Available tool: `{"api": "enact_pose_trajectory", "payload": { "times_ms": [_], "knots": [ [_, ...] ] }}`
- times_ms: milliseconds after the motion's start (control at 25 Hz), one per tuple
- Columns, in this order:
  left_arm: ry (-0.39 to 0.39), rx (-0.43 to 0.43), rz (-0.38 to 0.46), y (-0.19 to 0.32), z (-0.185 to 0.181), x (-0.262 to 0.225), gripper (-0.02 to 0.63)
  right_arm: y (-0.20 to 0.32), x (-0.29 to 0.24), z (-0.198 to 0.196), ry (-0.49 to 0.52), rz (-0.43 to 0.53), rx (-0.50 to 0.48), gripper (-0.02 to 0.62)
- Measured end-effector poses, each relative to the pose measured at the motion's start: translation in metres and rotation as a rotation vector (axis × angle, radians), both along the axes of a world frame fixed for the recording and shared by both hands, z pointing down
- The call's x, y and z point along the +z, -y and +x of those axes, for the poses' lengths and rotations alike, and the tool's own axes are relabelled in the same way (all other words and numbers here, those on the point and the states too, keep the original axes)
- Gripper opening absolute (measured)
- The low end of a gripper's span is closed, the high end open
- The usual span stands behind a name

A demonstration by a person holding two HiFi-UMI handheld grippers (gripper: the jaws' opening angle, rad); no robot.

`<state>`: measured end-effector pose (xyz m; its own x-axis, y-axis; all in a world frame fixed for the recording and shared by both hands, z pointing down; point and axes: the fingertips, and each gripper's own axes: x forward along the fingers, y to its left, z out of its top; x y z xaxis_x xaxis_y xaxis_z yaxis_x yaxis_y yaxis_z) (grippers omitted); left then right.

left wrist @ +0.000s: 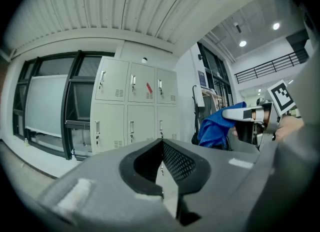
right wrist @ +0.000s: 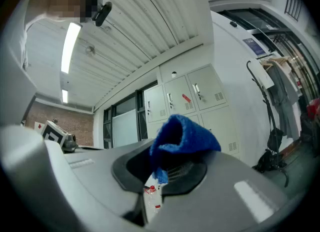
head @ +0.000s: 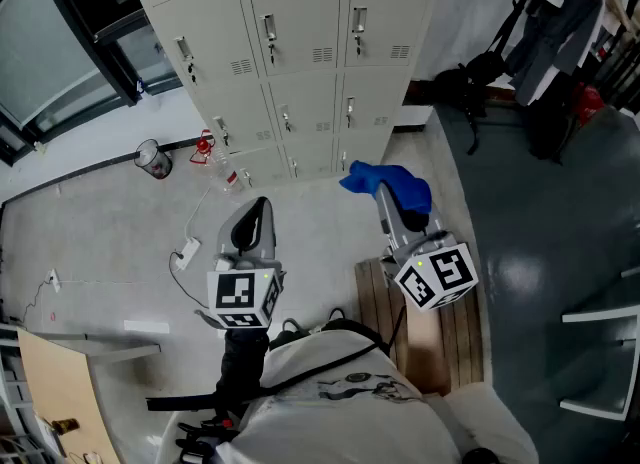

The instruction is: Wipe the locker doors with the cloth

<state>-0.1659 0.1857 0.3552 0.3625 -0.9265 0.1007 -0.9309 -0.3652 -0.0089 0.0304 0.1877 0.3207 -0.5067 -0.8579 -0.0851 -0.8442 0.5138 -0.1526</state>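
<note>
The beige lockers [head: 300, 52] stand ahead of me, several doors in rows, all closed. My right gripper [head: 381, 190] is shut on a blue cloth [head: 390, 182], held short of the lower locker doors and not touching them. In the right gripper view the cloth [right wrist: 182, 136] bunches over the jaws, with the lockers [right wrist: 192, 98] behind it. My left gripper [head: 257, 210] hangs to the left, lower and farther from the lockers, shut and empty. Its view shows the pads together [left wrist: 162, 163], the lockers [left wrist: 132, 111] beyond, and the cloth [left wrist: 215, 128] at the right.
On the floor by the locker base are a clear bottle [head: 228, 177], a red item [head: 204, 145] and a small bin [head: 152, 158]. A white adapter with cable [head: 187, 252] lies left. A wooden pallet [head: 430, 322] is under my right side. Bags and hanging clothes [head: 540, 42] crowd the right.
</note>
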Motion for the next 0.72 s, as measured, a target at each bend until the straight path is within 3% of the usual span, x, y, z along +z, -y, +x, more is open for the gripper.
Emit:
{"api": "enact_pose_trajectory", "payload": {
  "times_ms": [400,720],
  "knots": [
    [-0.004,0.000,0.014,0.011,0.035,0.001,-0.006,0.010,0.001,0.021,0.000,0.016,-0.043,0.020],
    [-0.007,-0.021,-0.026,0.023,0.036,0.019,-0.006,0.036,0.009,0.026,0.083,-0.015,-0.130,0.023]
  ]
}}
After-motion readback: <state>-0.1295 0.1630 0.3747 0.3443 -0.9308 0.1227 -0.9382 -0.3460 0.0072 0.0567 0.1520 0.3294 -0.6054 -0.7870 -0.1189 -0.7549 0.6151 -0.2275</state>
